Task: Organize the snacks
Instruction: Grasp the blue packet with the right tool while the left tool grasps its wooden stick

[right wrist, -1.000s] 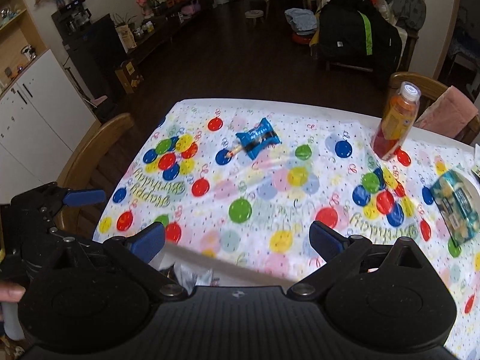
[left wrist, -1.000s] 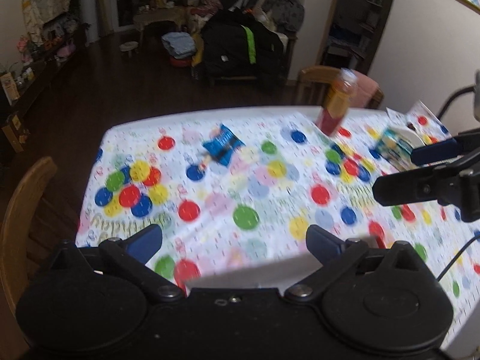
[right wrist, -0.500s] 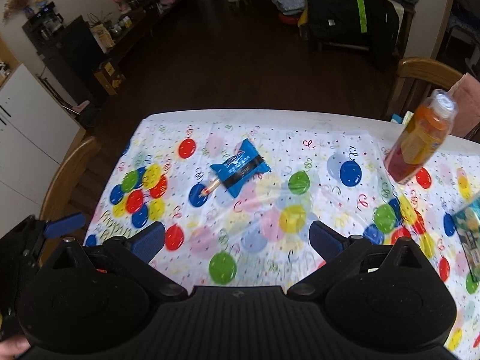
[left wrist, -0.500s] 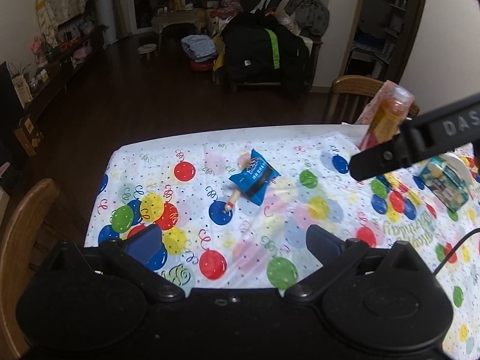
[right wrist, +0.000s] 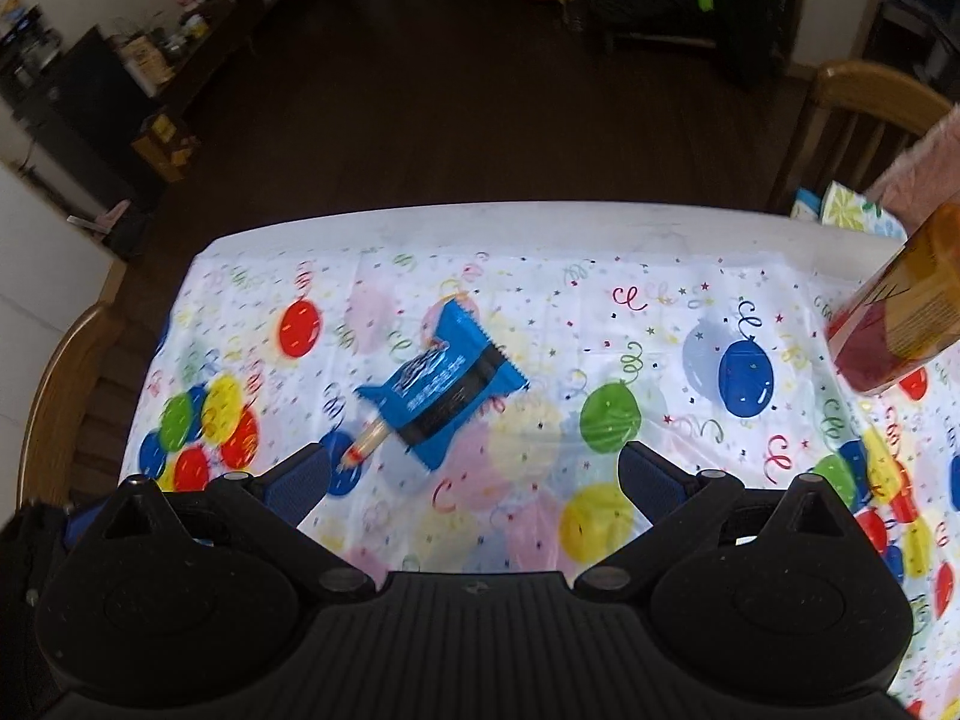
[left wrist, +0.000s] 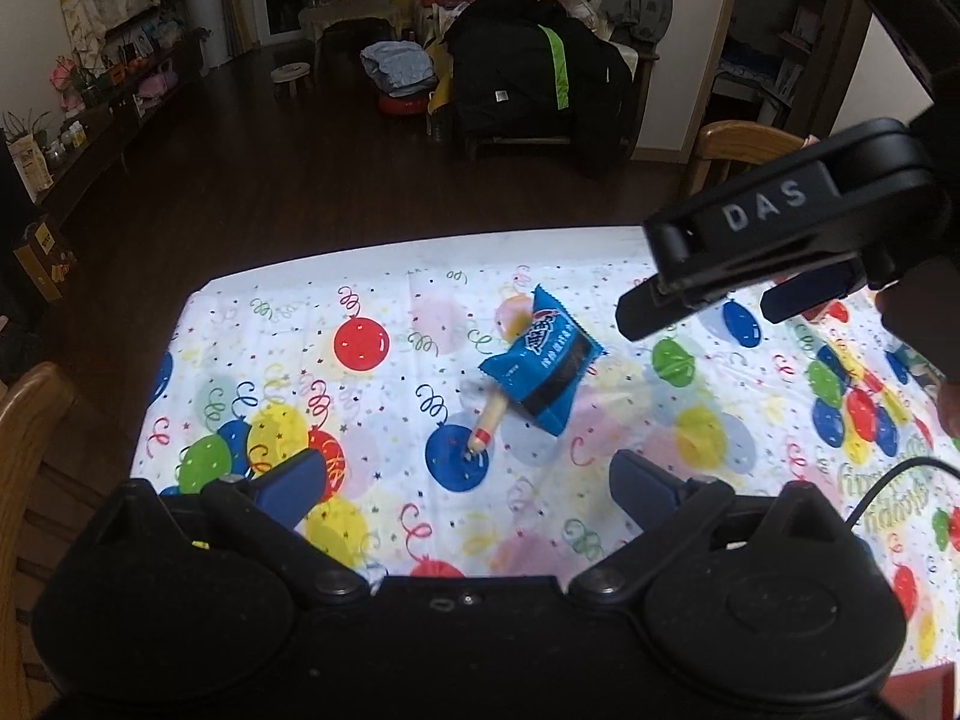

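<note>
The left gripper stood wide apart and empty above the table's balloon-print cloth. The right gripper was likewise spread wide, holding nothing. A blue snack packet lay flat toward the far left part of the table, overlapping a thin sausage stick. Bare cloth surrounded both on all sides. An orange drink bottle stood well apart near the right edge. Wooden chairs bordered the table.
</note>
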